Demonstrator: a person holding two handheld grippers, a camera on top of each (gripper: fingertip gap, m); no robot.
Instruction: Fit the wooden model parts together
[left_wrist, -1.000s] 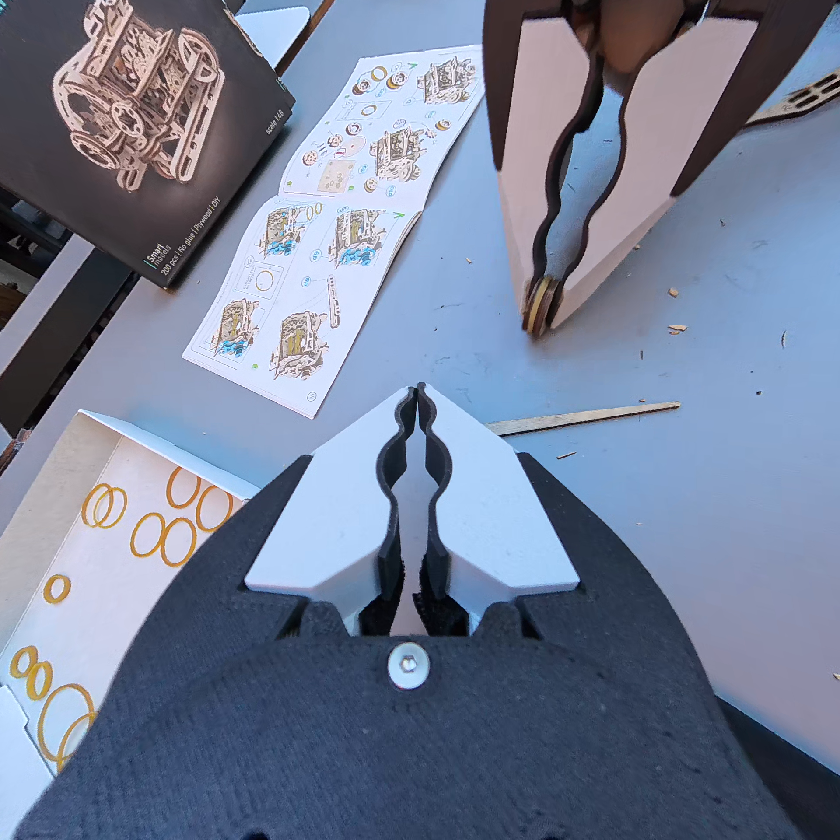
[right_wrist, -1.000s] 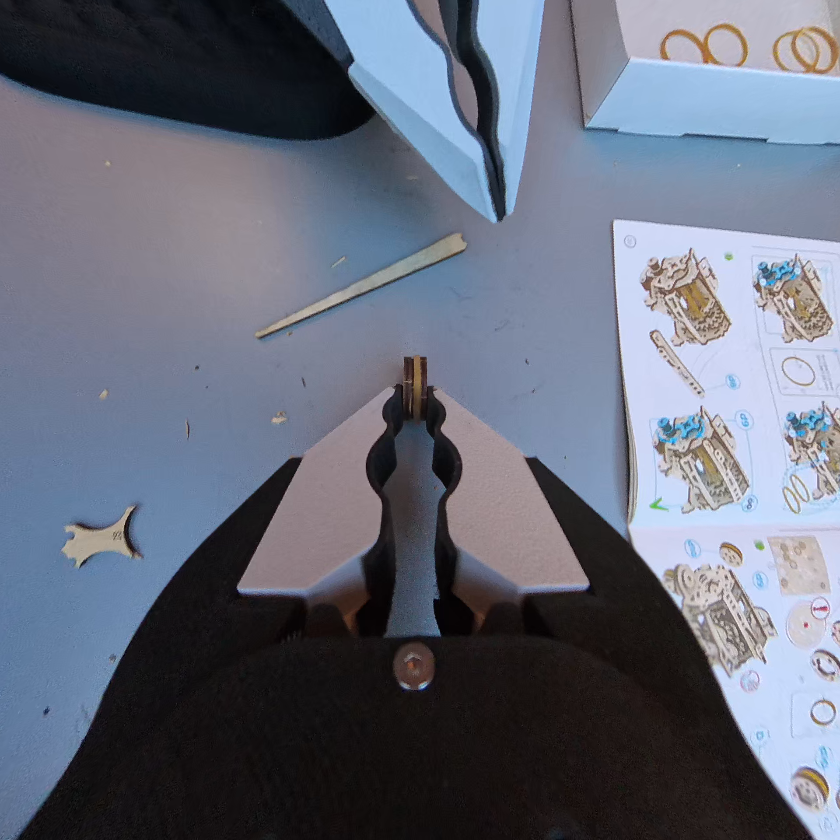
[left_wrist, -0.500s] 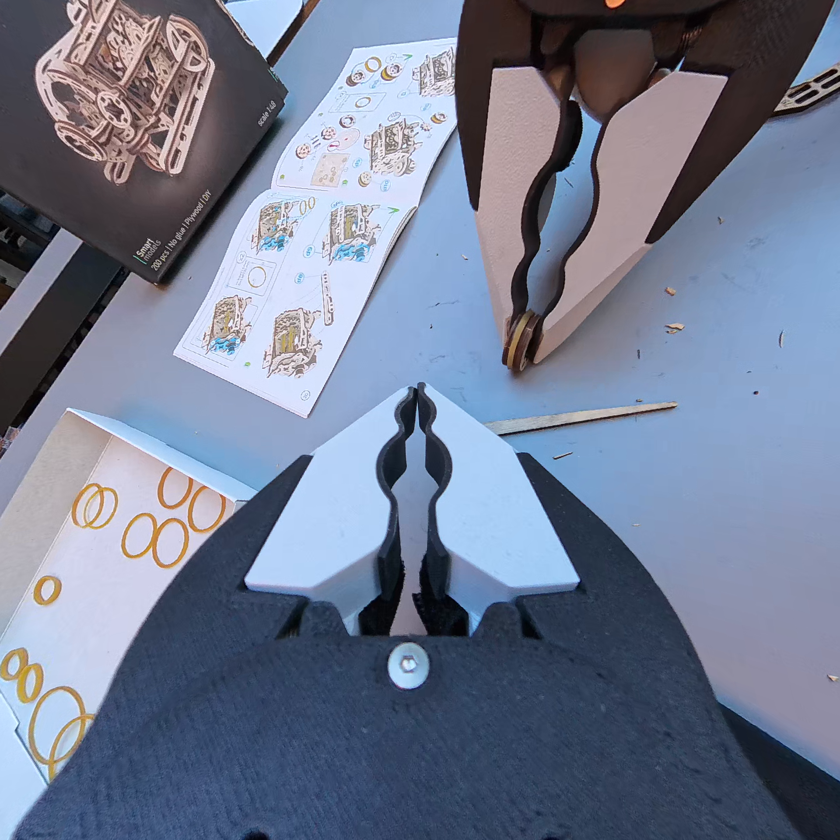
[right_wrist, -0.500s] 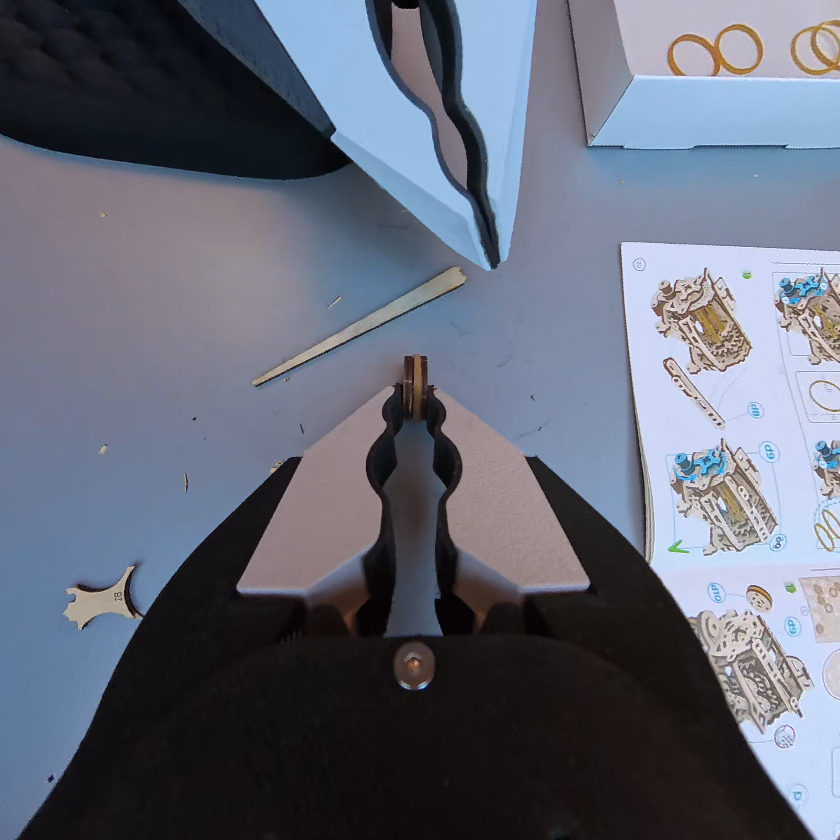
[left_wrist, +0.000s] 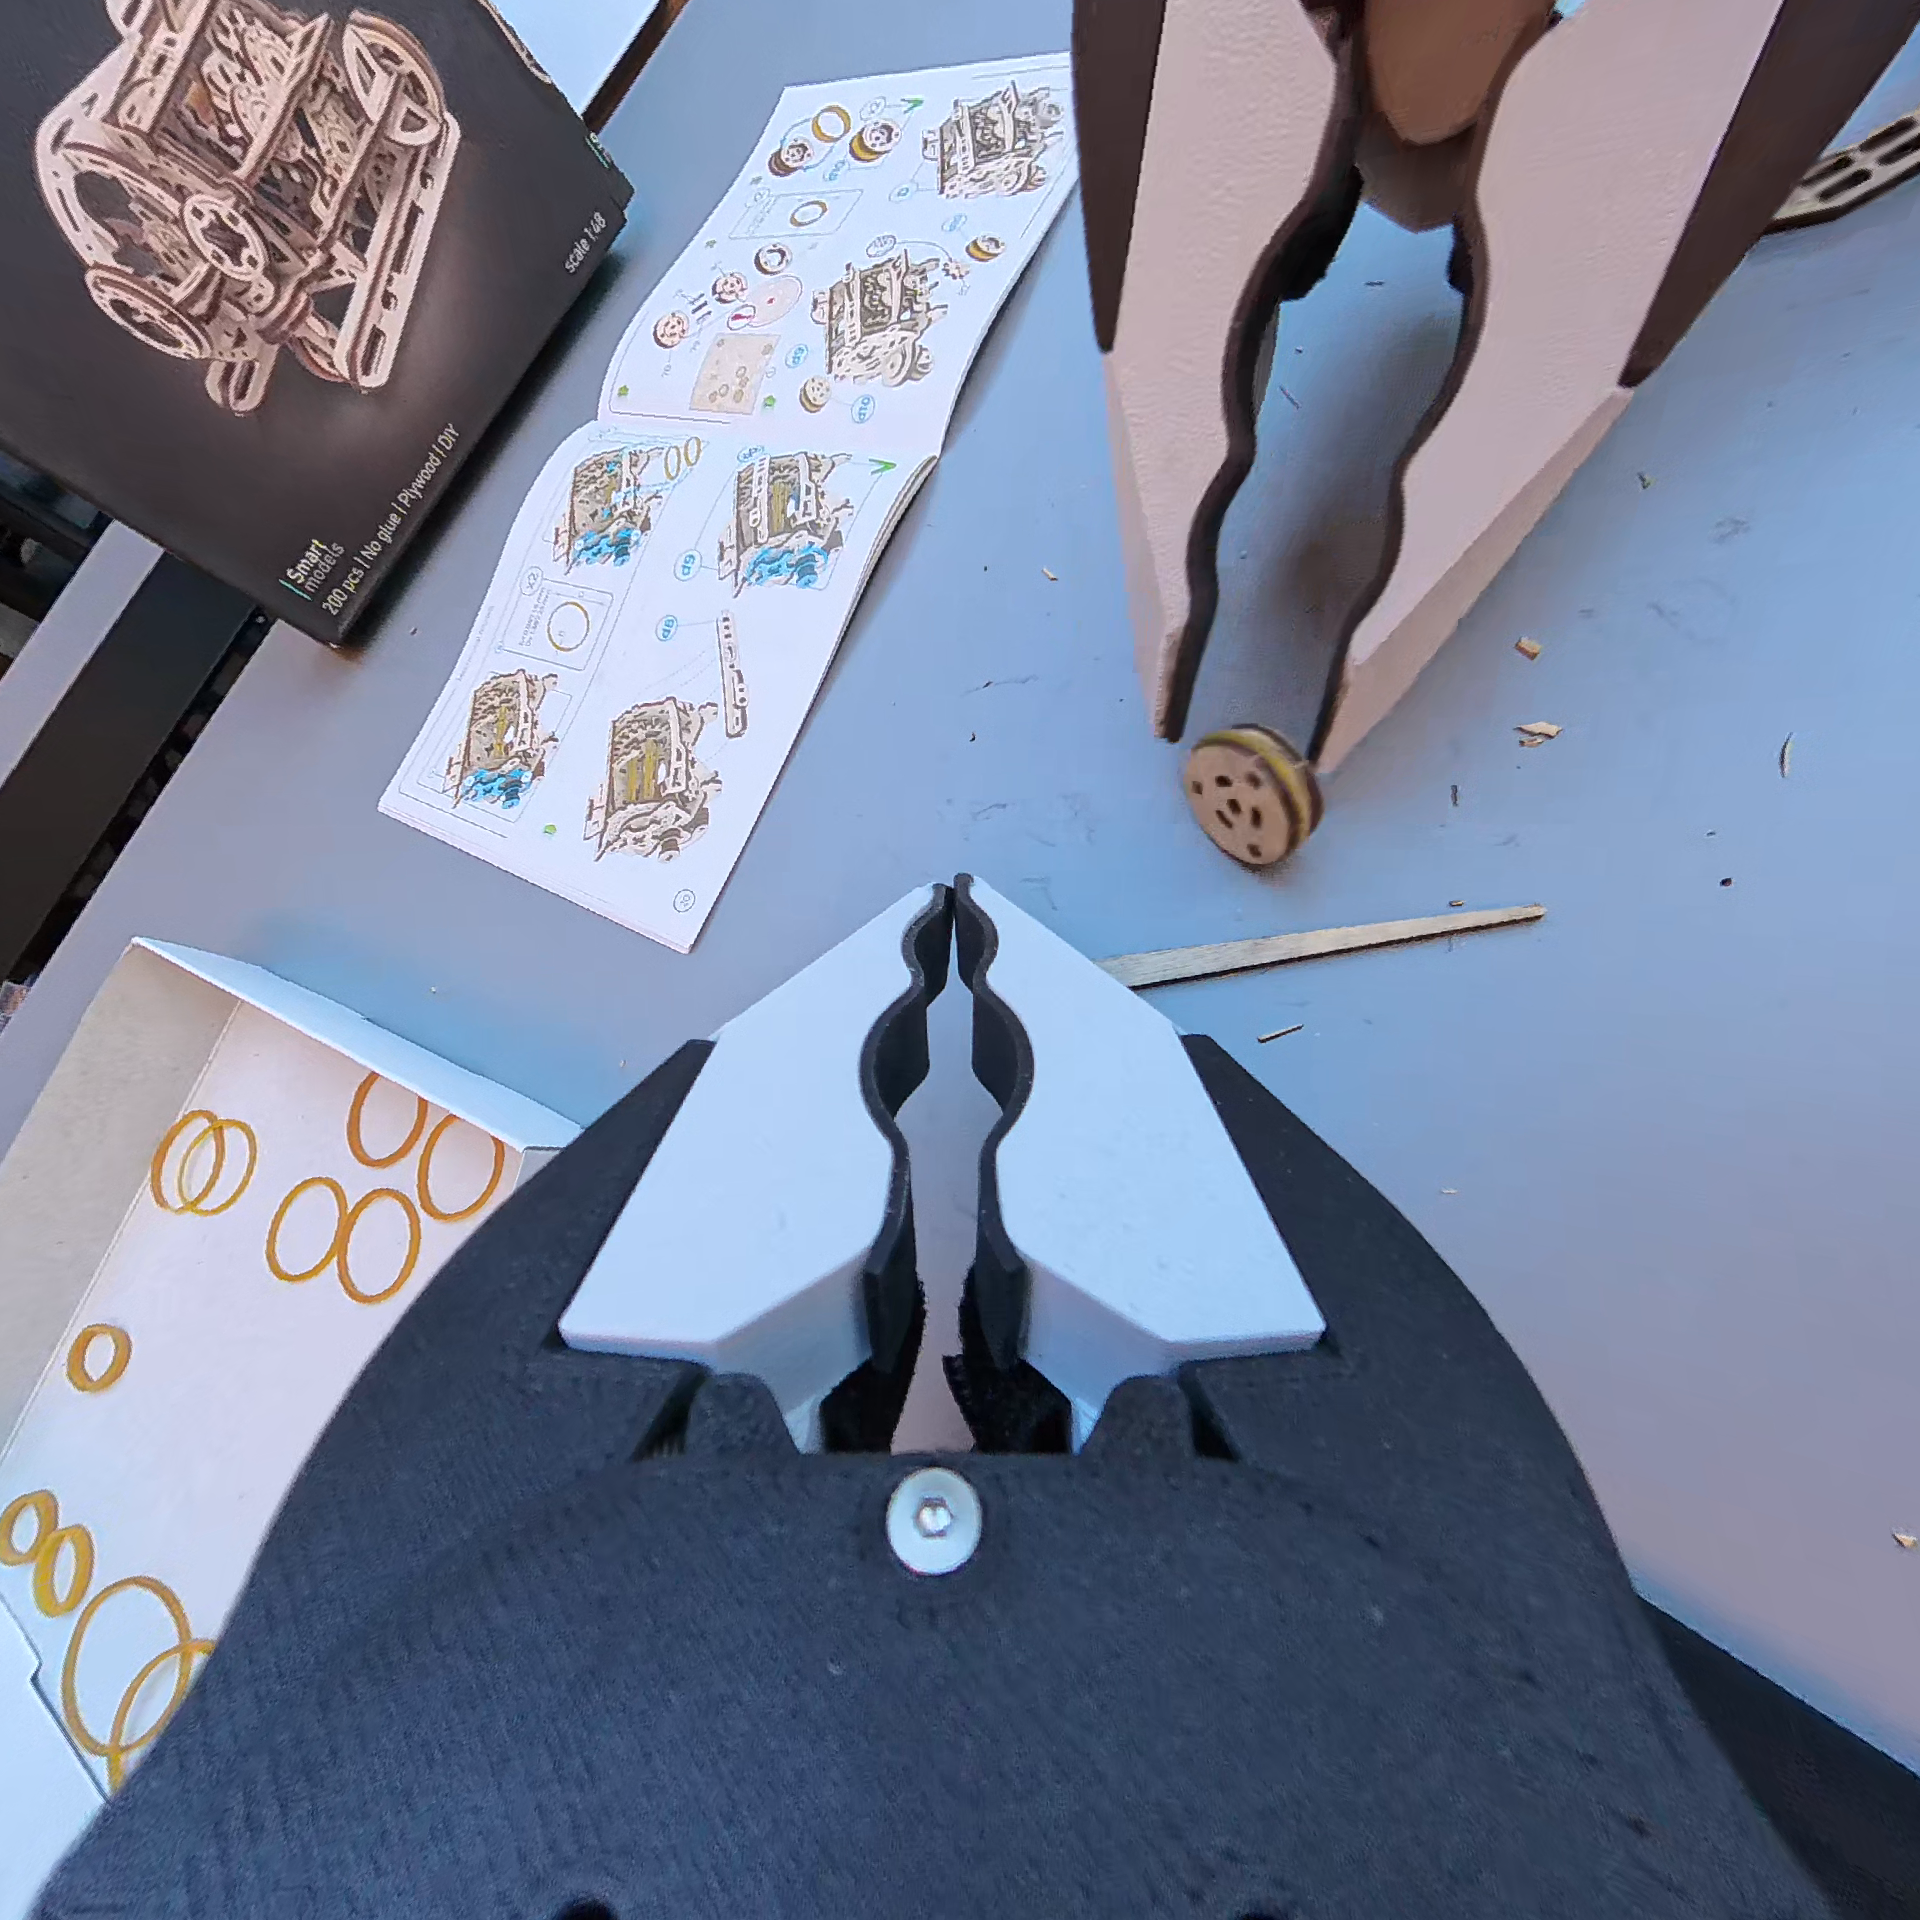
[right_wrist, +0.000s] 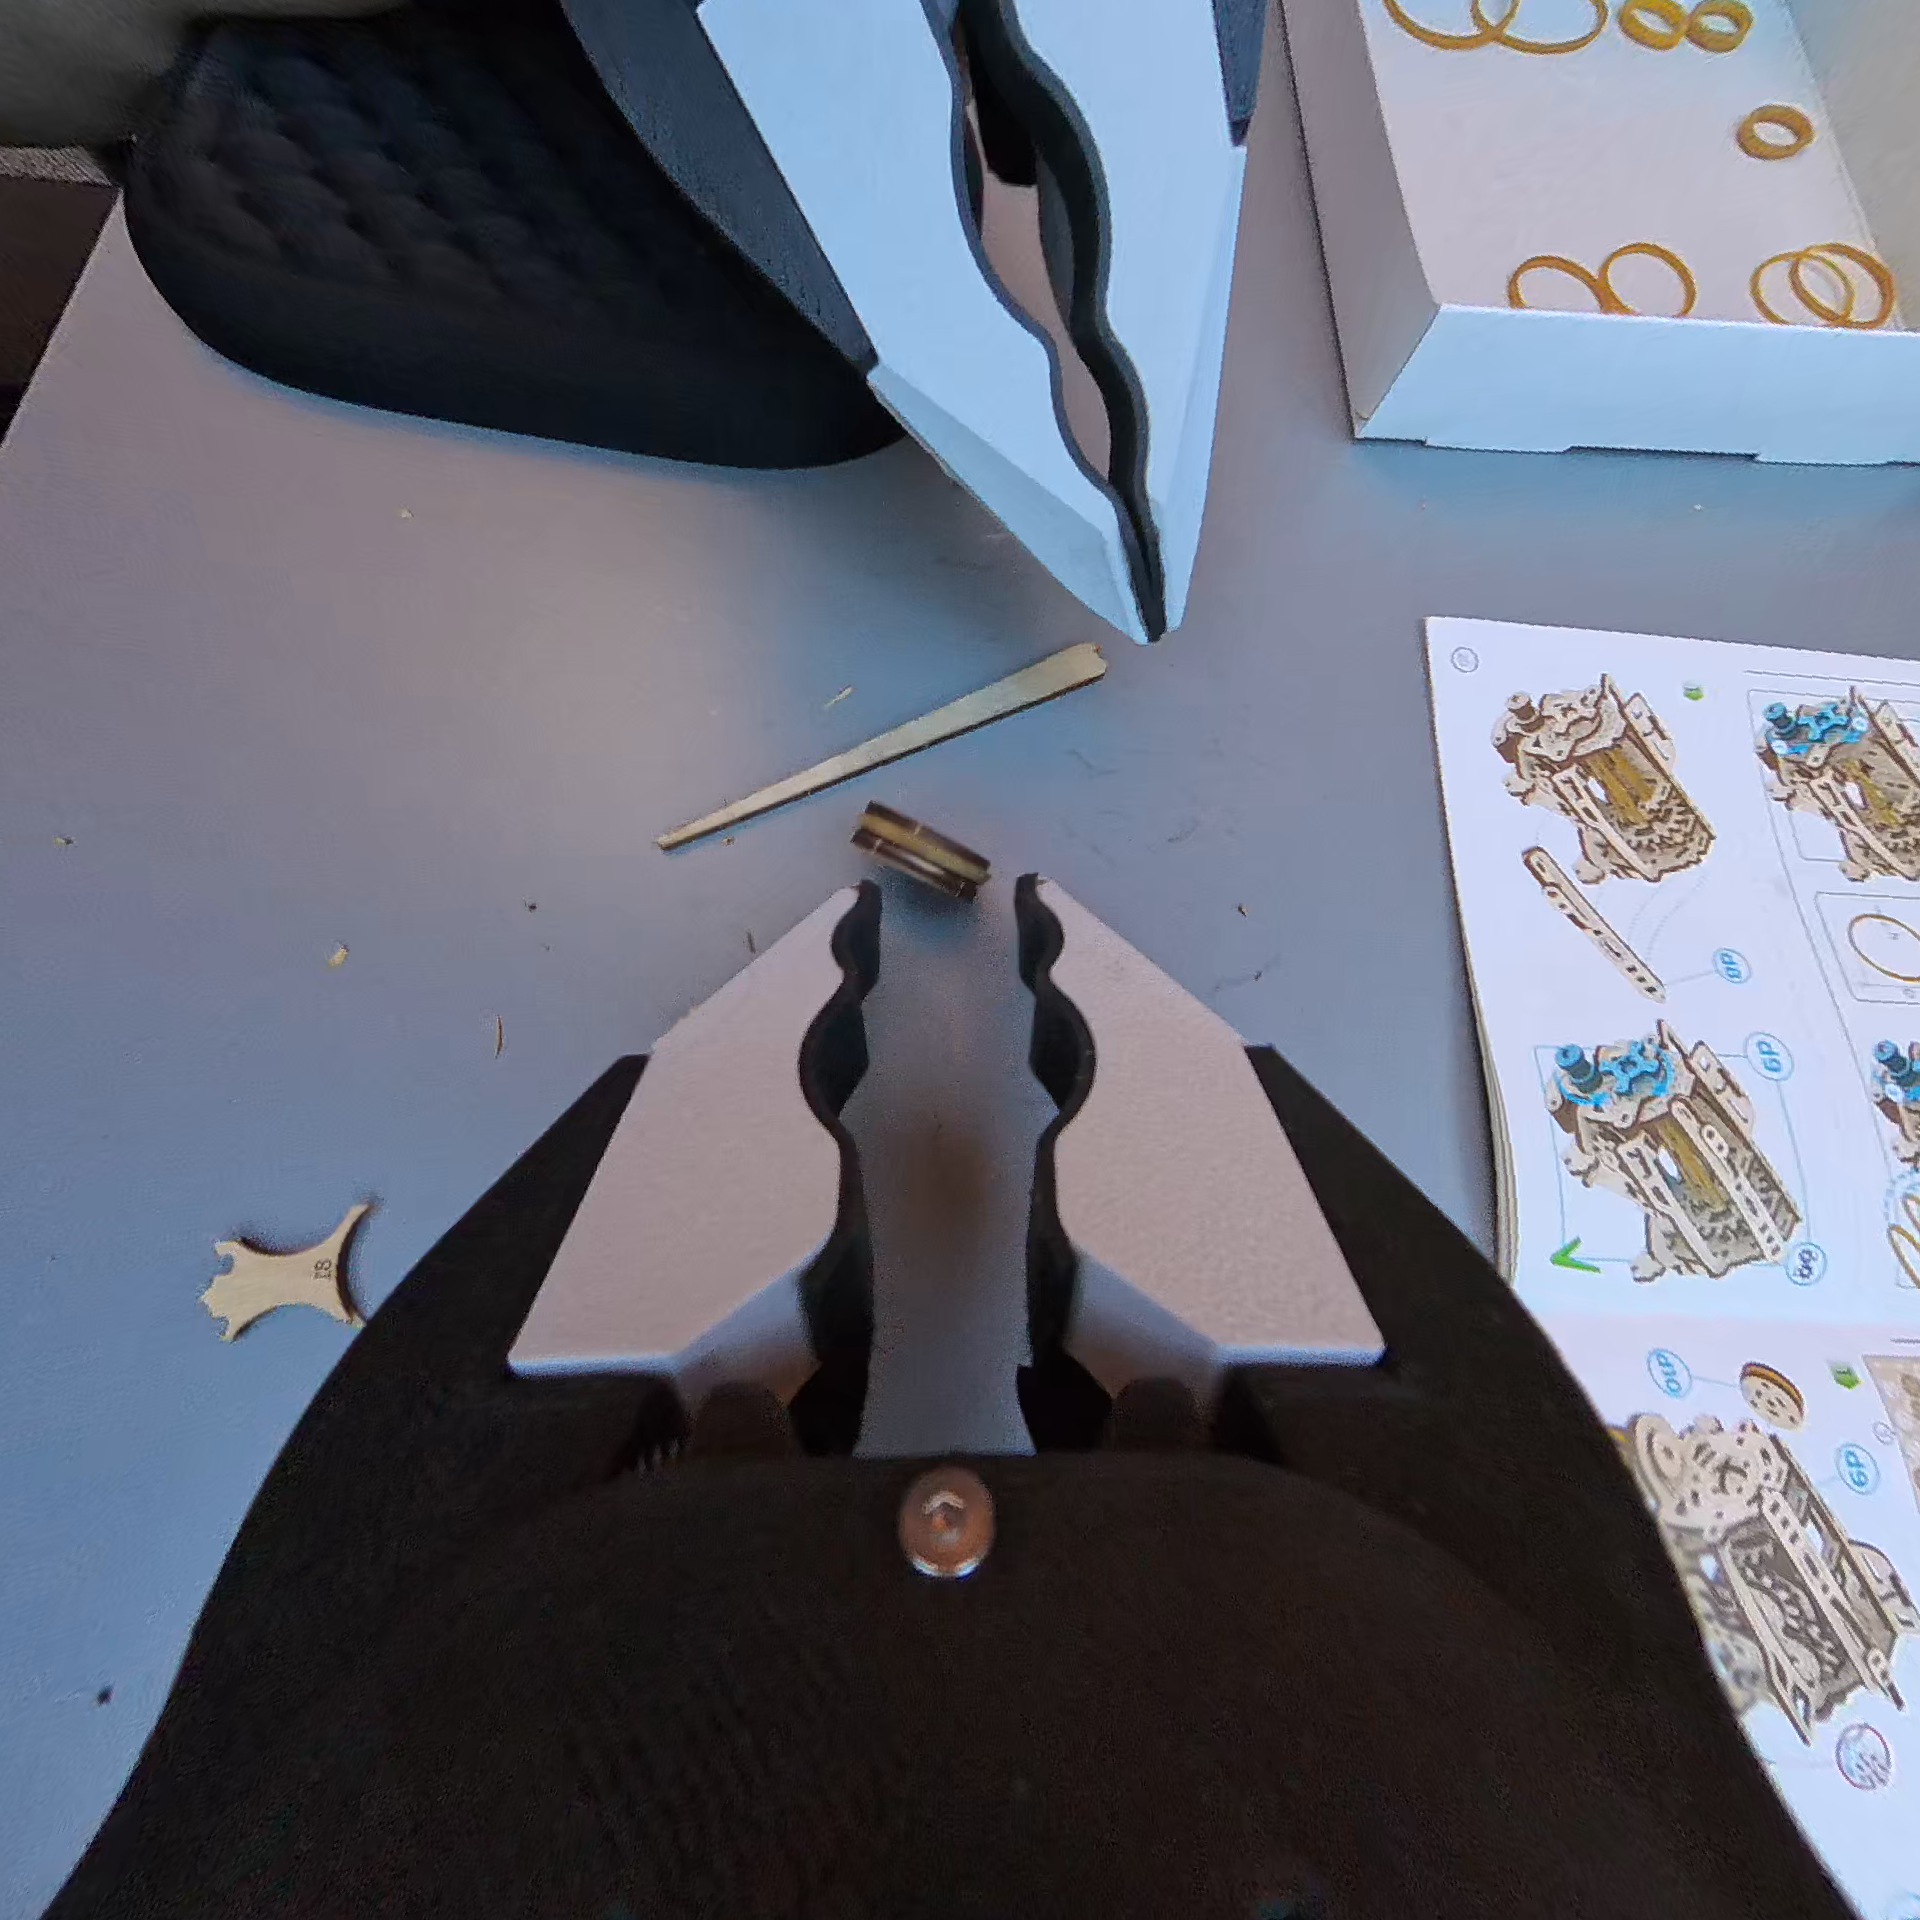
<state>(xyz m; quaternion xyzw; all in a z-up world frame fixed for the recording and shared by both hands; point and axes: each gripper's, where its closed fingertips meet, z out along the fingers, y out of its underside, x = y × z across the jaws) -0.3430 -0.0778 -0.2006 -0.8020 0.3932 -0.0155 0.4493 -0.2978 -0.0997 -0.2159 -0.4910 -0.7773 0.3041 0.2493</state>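
Observation:
A small round wooden wheel (left_wrist: 1252, 797) with a yellow band round its rim rests on the grey table (left_wrist: 1558, 1143). In the right wrist view it is the wheel (right_wrist: 920, 850) seen edge-on just past my fingertips. My right gripper (right_wrist: 948, 888) is open and empty, its tips either side of the wheel; it also shows in the left wrist view (left_wrist: 1242, 732). My left gripper (left_wrist: 956, 891) is shut and empty, a little short of the wheel; it shows in the right wrist view (right_wrist: 1148, 623). A thin wooden stick (left_wrist: 1320, 943) lies between the grippers, also in the right wrist view (right_wrist: 883, 743).
An open instruction booklet (left_wrist: 748, 499) lies beside a black kit box (left_wrist: 260, 281). A white tray (left_wrist: 156, 1351) holds several yellow rubber bands. A small star-shaped wooden offcut (right_wrist: 286, 1273) and wood chips lie on the table. A wooden sheet edge (left_wrist: 1860, 171) shows at far right. The small star-shaped wooden offcut (right_wrist: 286, 1273) is closer to my right gripper, around 12 cm from its tips; the left tips are 20 cm off.
My right gripper has opened and let go of the wooden wheel, which now rests on the table, turned so its face shows. The left gripper stays shut.

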